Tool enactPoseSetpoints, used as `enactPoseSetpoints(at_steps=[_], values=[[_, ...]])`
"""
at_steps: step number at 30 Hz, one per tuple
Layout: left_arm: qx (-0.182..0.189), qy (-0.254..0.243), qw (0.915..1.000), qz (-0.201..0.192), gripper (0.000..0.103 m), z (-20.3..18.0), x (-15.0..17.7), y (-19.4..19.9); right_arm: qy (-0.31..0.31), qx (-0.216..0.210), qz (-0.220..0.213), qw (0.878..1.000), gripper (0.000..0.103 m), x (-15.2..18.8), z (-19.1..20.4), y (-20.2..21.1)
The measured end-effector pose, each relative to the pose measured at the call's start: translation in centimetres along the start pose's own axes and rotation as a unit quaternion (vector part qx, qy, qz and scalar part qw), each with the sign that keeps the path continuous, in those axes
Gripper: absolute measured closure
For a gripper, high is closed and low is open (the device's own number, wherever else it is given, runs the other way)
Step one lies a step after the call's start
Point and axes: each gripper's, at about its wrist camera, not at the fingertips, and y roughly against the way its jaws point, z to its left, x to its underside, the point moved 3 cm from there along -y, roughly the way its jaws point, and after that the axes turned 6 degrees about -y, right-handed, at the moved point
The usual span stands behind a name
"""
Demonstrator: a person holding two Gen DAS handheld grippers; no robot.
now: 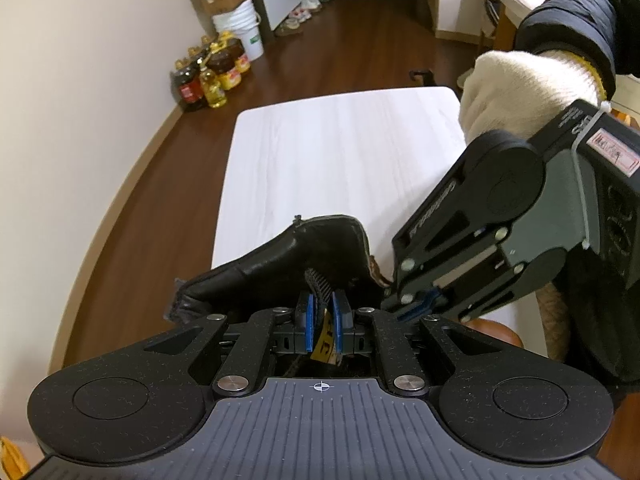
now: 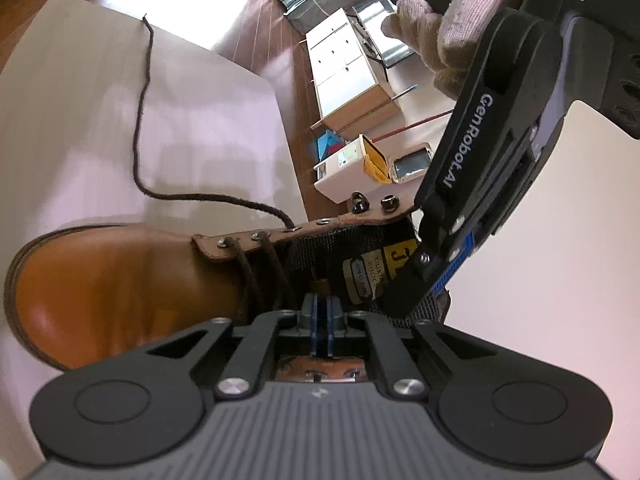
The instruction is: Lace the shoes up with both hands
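Note:
A tan leather boot lies on the white table, toe to the left in the right wrist view. Its dark brown lace crosses the lower eyelets, and one end trails away over the table. My left gripper is shut on the upper edge of the boot's black tongue, whose yellow label shows below the pads. The same left gripper reaches into the boot mouth from the right. My right gripper hovers at the near side of the lacing, its pads a thin slit apart. Anything pinched there is hidden.
Two metal lace hooks stand free on the far flap. A person's gloved hand holds the right gripper. Oil bottles, buckets and boxes line the wall on the wooden floor. A white cabinet stands beyond the table.

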Motion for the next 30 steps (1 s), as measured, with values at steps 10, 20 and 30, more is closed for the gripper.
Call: enactPoseSetpoints(at_steps=[10,20,30], values=[[-0.002,-0.001,1.0,-0.001,0.092,0.1,0.0,-0.1,-0.023,-0.005,0.047,0.999,0.092,-1.0,-1.3,-1.5],[-0.001,-0.004,1.0,-0.006,0.092,-0.1,0.2,-0.4,-0.062,-0.025,0.069,0.995,0.097,-1.4,-2.3,-2.2],[0.001,-0.001,1.0,-0.007,0.092,-0.2,0.2,-0.8,-0.069,-0.035,0.039,0.996,0.099,-1.2,-2.3,-2.5]])
